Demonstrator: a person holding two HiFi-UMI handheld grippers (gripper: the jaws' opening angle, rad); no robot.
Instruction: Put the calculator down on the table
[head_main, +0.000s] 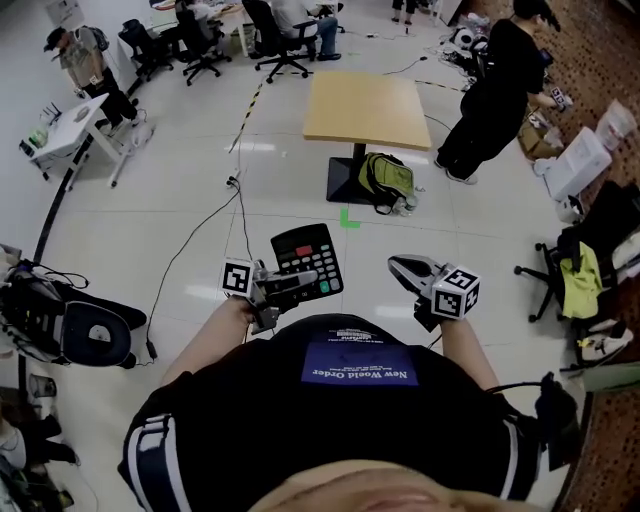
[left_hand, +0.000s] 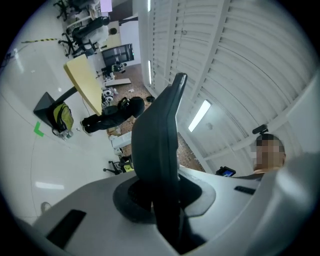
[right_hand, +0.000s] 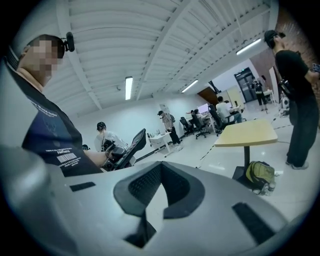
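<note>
Left gripper (head_main: 290, 283) clamps the calculator (head_main: 310, 258) by its near edge, up at chest height, well apart from the table (head_main: 368, 108). Right gripper (head_main: 403, 267) pinched together, empty. Danger: that edge-only hold could let it pivot or slip out over bare floor

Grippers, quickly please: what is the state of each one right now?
Left gripper: shut on the calculator.
Right gripper: shut, holding nothing.
</note>
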